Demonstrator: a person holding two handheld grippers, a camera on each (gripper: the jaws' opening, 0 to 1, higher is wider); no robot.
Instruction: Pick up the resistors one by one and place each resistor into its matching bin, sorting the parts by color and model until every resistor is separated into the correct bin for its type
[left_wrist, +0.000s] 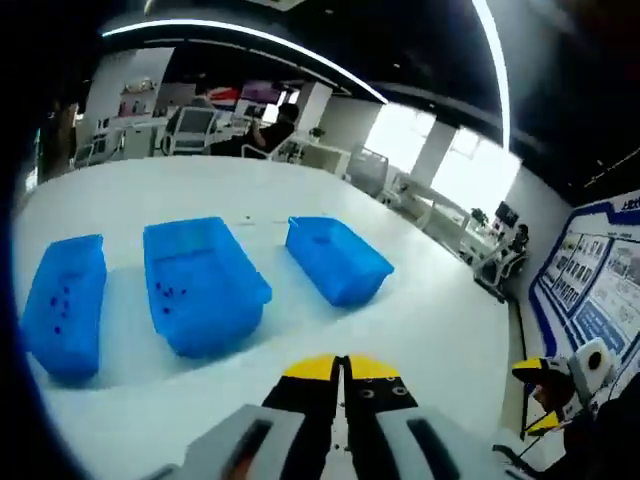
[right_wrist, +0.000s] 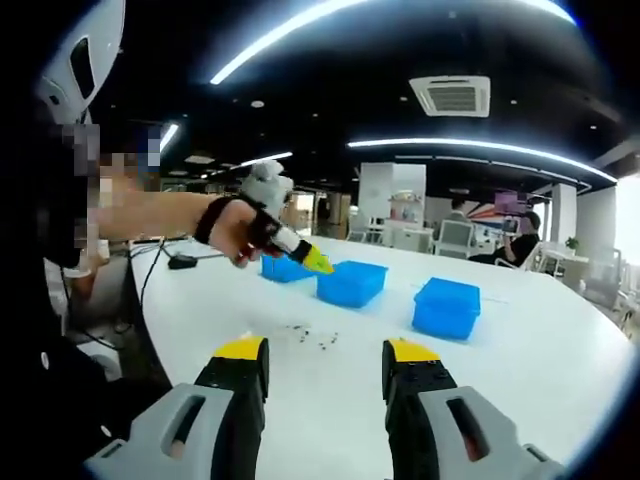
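In the left gripper view, the left gripper (left_wrist: 345, 368) hangs above the white table (left_wrist: 440, 310) with its yellow-tipped jaws pressed together and nothing between them. Three blue bins stand in a row ahead of it: the left bin (left_wrist: 62, 305) and the middle bin (left_wrist: 200, 283) each show small dark specks on the floor, too small to name, and the right bin (left_wrist: 338, 258) sits a little apart. At the far right edge the right gripper (left_wrist: 538, 395) comes in low, its yellow tips visible, with the jaw gap unclear from here. In the right gripper view, the right gripper (right_wrist: 325, 352) has its jaws wide apart and empty above the table. A loose scatter of resistors (right_wrist: 312, 336) lies on the tabletop just beyond the jaws. Farther back stand the bins; the left gripper, held in a hand (right_wrist: 240, 228), points its closed yellow tip over them.
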